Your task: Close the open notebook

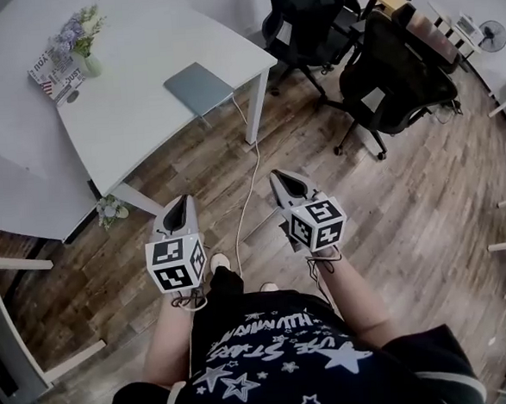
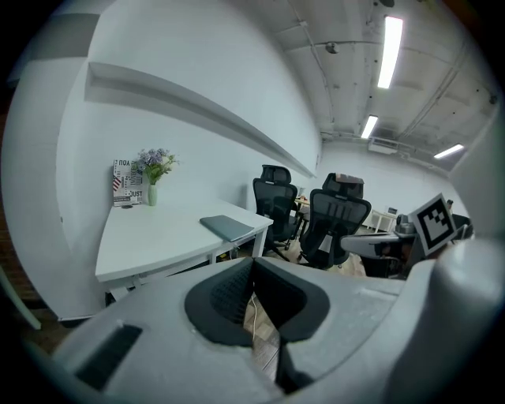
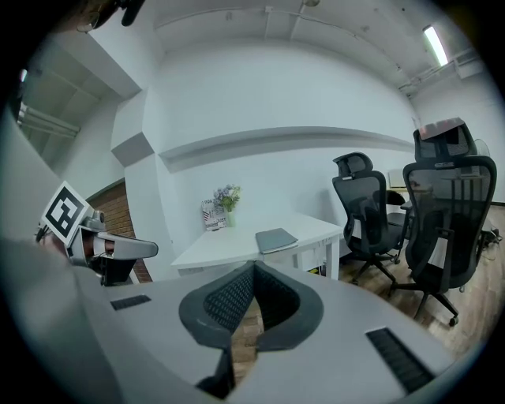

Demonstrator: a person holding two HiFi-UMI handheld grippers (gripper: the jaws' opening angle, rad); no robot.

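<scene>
Plank floor point(image 1: 408, 195): fills most of the head view and is cut off on all sides.

Worktop point(image 1: 143, 109): one, white, at upper left. Its far-left end runs out of frame and its legs are partly hidden beneath it.

Office chairs: two, black. One stands right of the worktop point(image 1: 399, 66). The other, behind it point(image 1: 309, 16), is cropped by the top edge.

Person point(image 1: 281, 359): a black star-printed shirt and both forearms show at the bottom. The hands are largely hidden under the grippers.

Grippers: two, held side by side over the floor, both pointing toward the worktop and well apart from it. On the left gripper point(image 1: 180, 204) the jaws are closed tip to tip with nothing between them. On the right gripper point(image 1: 279, 178) the jaws are likewise closed and empty. Each carries one marker cube.

Notebook point(image 1: 197, 87): one, grey, lying flat near the worktop's right corner. Only a plain top face shows, too small to tell cover from page.

Printed sign point(image 1: 54, 74): one, at the far corner, text partly legible only.

Vase point(image 1: 88, 63): one, holding flowers, just beside the sign.

Cable point(image 1: 250, 188): one, white, trailing from the worktop to the floor between the grippers. Its lower end is hidden.
</scene>
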